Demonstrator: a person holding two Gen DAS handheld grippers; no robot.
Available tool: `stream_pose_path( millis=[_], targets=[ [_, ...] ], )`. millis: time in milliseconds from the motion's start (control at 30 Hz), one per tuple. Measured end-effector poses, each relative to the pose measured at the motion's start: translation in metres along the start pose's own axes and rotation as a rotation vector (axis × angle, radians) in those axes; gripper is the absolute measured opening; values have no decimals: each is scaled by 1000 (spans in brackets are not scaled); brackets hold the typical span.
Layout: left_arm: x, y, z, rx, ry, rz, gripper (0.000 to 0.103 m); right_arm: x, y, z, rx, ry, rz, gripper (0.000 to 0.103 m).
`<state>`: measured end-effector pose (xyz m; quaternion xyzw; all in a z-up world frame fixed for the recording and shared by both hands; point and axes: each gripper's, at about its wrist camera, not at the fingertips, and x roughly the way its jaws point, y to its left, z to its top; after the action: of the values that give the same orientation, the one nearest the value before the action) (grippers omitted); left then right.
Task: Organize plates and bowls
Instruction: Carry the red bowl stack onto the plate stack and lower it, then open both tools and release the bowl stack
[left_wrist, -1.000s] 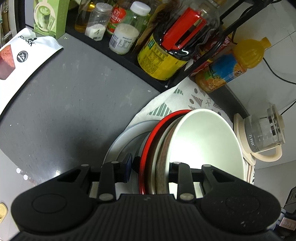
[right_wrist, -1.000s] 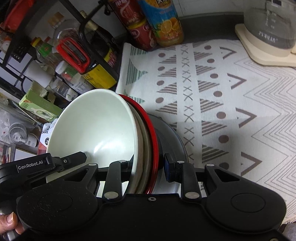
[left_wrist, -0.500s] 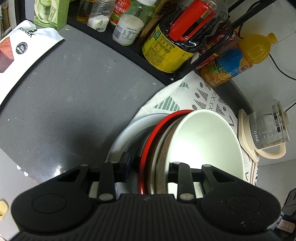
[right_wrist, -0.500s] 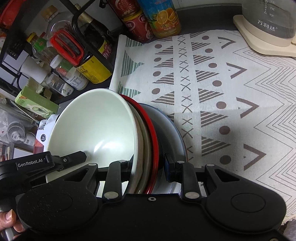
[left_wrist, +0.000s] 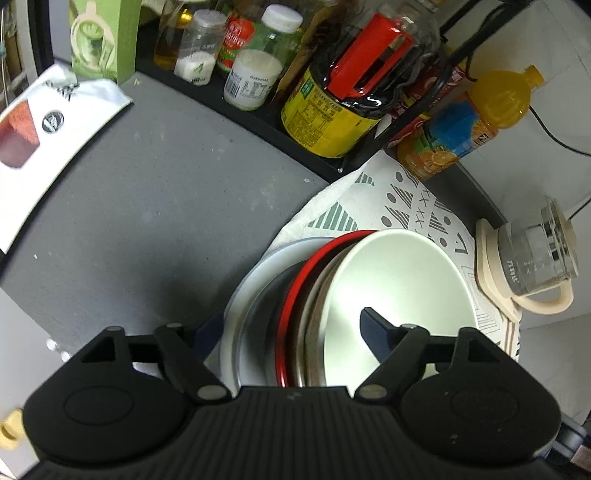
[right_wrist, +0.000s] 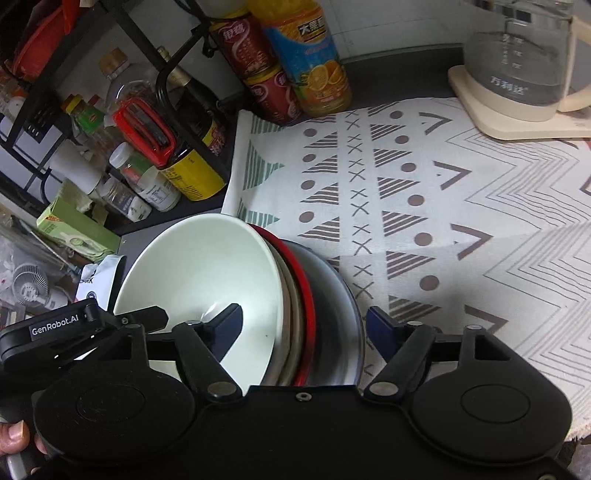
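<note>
A stack of dishes sits at the left edge of the patterned cloth (right_wrist: 424, 206). A white bowl (left_wrist: 399, 295) (right_wrist: 199, 273) lies on top. Under it are a beige dish, a red-rimmed plate (left_wrist: 293, 295) (right_wrist: 306, 291) and a grey plate (left_wrist: 255, 295) (right_wrist: 334, 295). My left gripper (left_wrist: 291, 325) straddles the stack's near rim. Its jaws are opening and its pads stand clear of the dishes. My right gripper (right_wrist: 303, 317) straddles the rim from the other side. Its jaws are opening too, one finger inside the bowl and one outside the grey plate, neither pressing.
A black rack (left_wrist: 258, 110) with bottles and jars lines the back of the grey counter (left_wrist: 147, 206). An orange juice bottle (left_wrist: 465, 125), red cans (right_wrist: 258, 62) and a glass kettle (right_wrist: 517, 66) stand nearby. A white bag (left_wrist: 44, 147) lies far left.
Both grippers were shut on the stack's rim and now their jaws stand wide apart, off the dishes. The stack has stayed in place.
</note>
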<state>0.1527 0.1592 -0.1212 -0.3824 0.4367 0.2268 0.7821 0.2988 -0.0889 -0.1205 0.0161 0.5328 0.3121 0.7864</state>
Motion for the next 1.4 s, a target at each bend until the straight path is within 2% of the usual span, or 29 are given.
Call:
stream_pose_path(
  millis=[67, 200, 367, 467, 900, 1400],
  targets=[
    [-4, -1, -2, 23, -11, 1, 82, -4, 1, -3, 5, -12, -1, 81],
    [-11, -1, -4, 56, -19, -8, 83, -16, 3, -7, 17, -59, -18, 97],
    [-23, -3, -9, 128, -49, -20, 95, -32, 0, -15, 60, -112, -42, 103],
    [-32, -3, -10, 171, -77, -48, 103, -43, 0, -26, 82, -142, -64, 103],
    [-56, -11, -25, 338, -83, -156, 103, -93, 0, -76, 185, -298, -171, 103],
    [-99, -31, -46, 580, -108, -217, 103, -143, 13, -113, 227, -421, -250, 103]
  ],
)
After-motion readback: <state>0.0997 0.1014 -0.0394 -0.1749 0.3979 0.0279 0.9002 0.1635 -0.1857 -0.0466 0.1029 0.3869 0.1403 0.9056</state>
